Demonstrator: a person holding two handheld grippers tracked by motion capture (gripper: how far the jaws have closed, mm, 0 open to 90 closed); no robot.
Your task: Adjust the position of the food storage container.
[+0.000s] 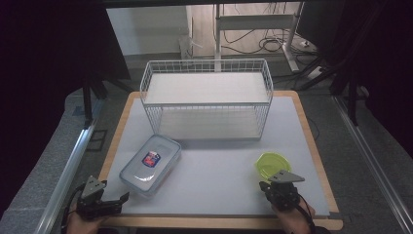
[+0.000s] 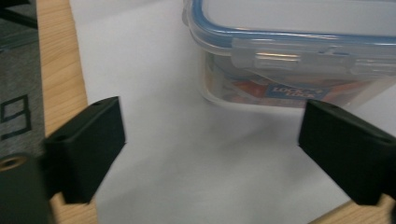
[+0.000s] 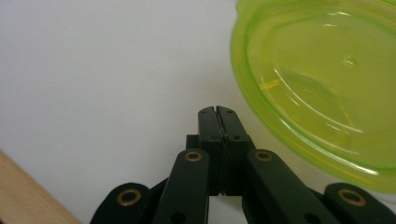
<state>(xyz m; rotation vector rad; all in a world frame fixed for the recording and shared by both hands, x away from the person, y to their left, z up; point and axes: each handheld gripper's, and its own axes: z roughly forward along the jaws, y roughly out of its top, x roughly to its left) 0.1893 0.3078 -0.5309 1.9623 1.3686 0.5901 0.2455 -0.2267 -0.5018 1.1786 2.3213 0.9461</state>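
In the high view, the left gripper (image 1: 114, 201) sits at the lower left of the frame, over the near wooden edge of the bench (image 1: 214, 161), its fingers spread wide with nothing between them. They point toward the clear rectangular plastic food box with a blue-sealed lid (image 1: 151, 164), which lies slantwise just up and right of them, near but apart. The right gripper (image 1: 273, 184) sits at the lower right, fingers pressed together and empty, its tip just beside the near rim of the round translucent lime-green plastic bowl (image 1: 271, 164). Between box and bowl the pale bench surface lies bare across the frame's centre. The white two-tier wire rack (image 1: 207, 97) stands at the upper centre, close to the far edge, with an open strip between it and the box.

In the left gripper view, the two black fingers (image 2: 88, 147) stand at the left and right borders, far apart, with open white surface between them. The box's latched short end fills the upper right, short of the fingers. The bench's wooden edge runs down the left side.

In the right gripper view, the fingers (image 3: 218, 128) meet at lower centre, closed on nothing. The bowl's rim curves down the right half, close beside them; whether it touches cannot be told. Bare surface spreads to the left, with a wooden corner at lower left.
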